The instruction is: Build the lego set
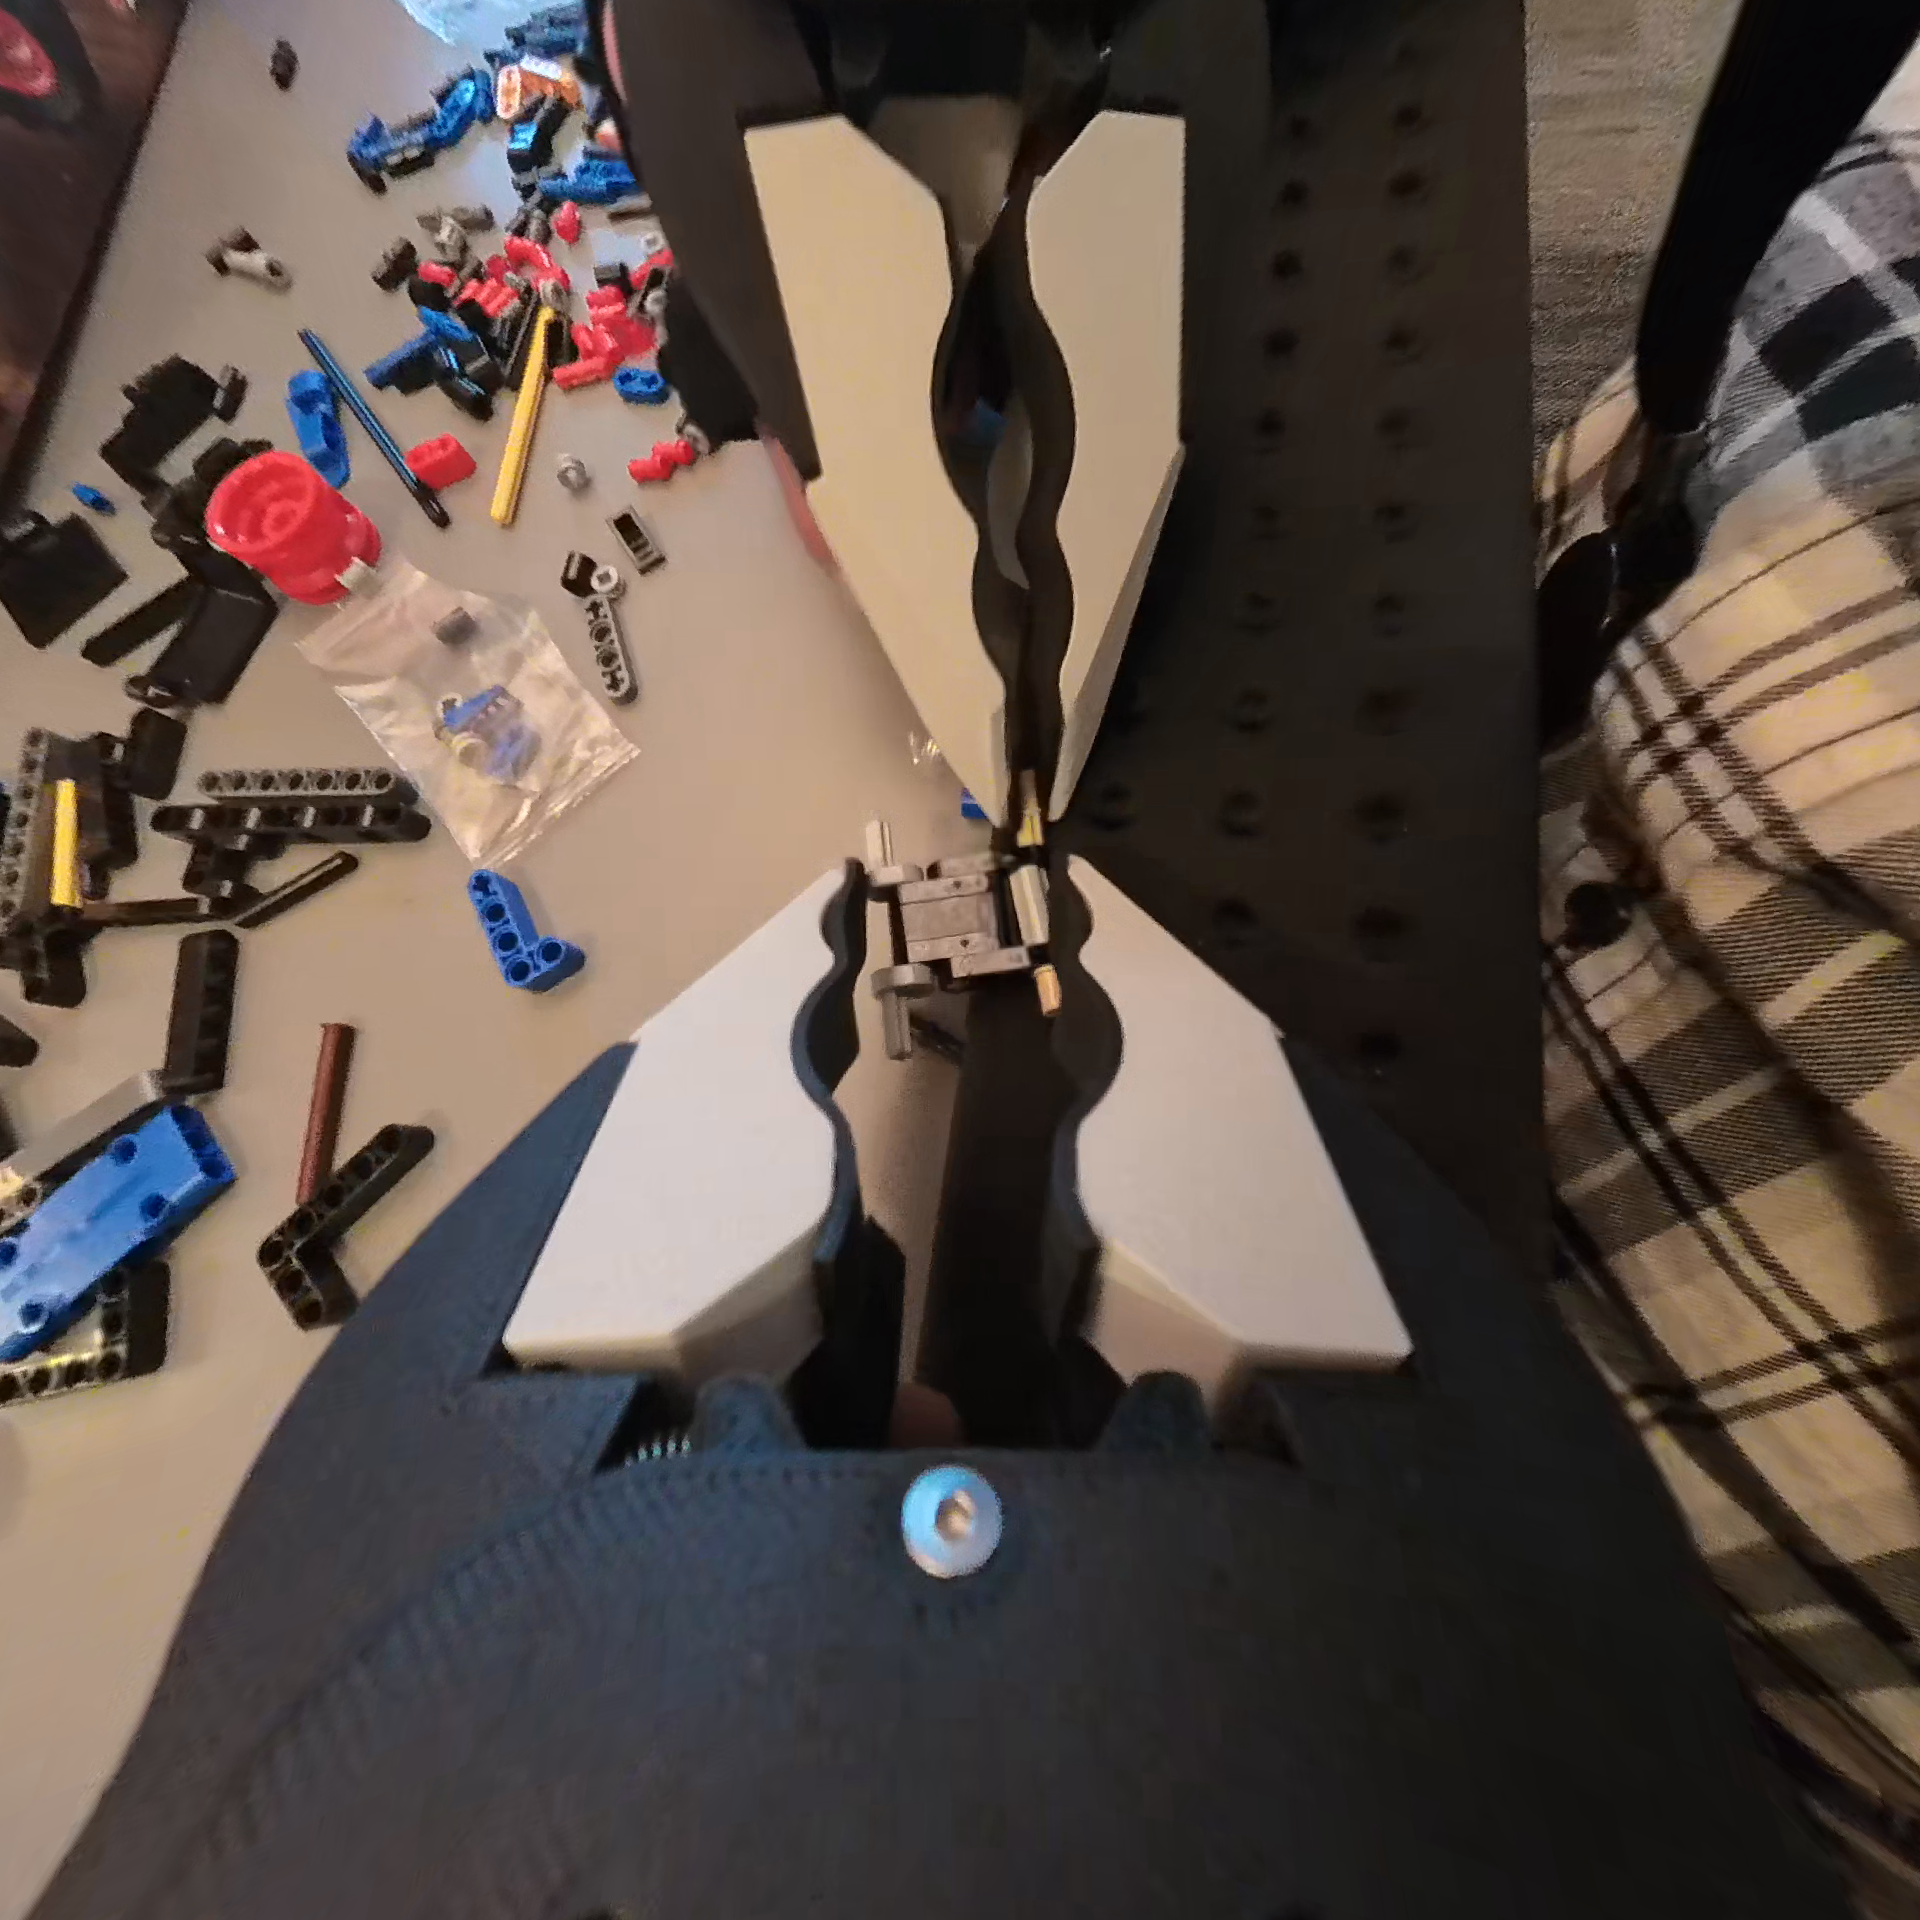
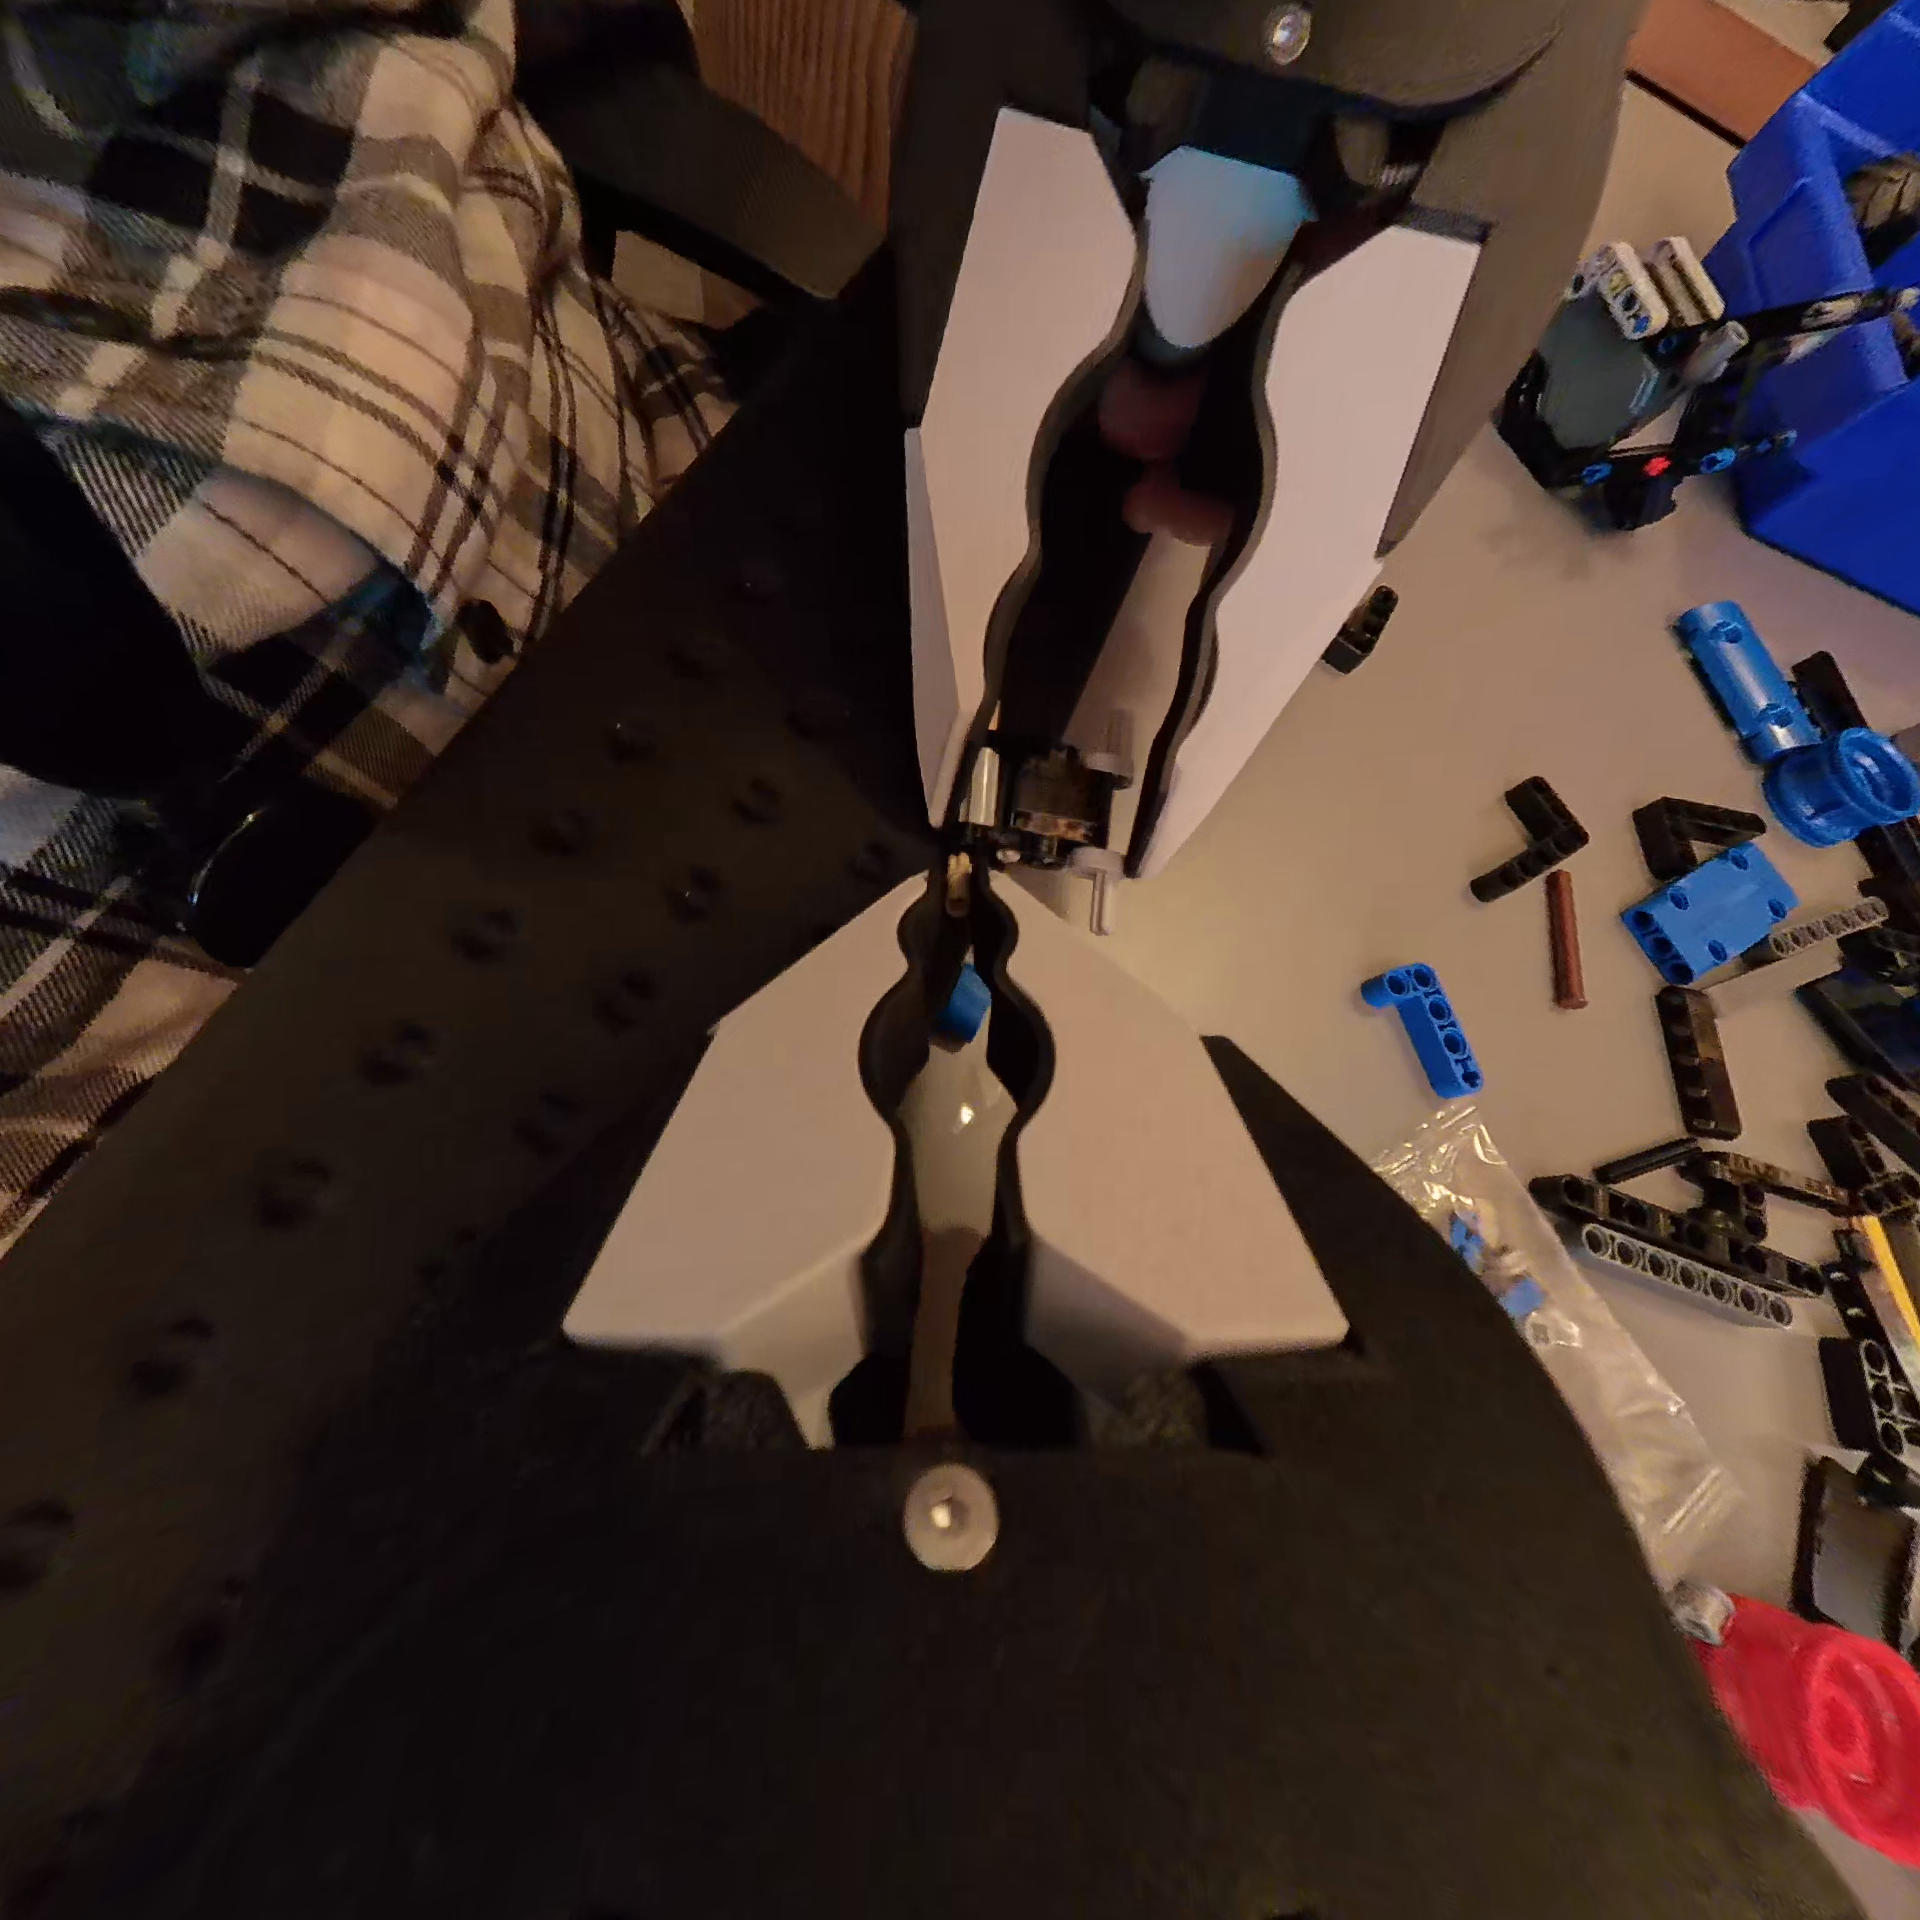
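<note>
My left gripper [image 1: 961,920] is shut on a small grey and black Lego assembly [image 1: 951,920] with grey pins sticking out on its left side, held above the table. My right gripper [image 1: 1023,821] comes in from the top, tip to tip with the left. It is shut on a small tan pin [image 1: 1031,821] that touches the assembly's right end. In the right wrist view my right gripper [image 2: 961,883] pinches the pin [image 2: 958,878], and the left gripper [image 2: 1044,821] holds the assembly [image 2: 1049,805] just above it. A blue piece [image 2: 961,1003] shows between the right gripper's pads.
Loose Lego parts cover the grey table [image 1: 727,665]: a red wheel hub [image 1: 281,525], a clear bag of small parts [image 1: 468,707], a blue L-beam [image 1: 520,935], black beams [image 1: 301,821]. A blue bin [image 2: 1829,312] stands far right. A plaid-clad person [image 1: 1766,935] sits close. Left and right tips are no more than a few centimetres apart.
</note>
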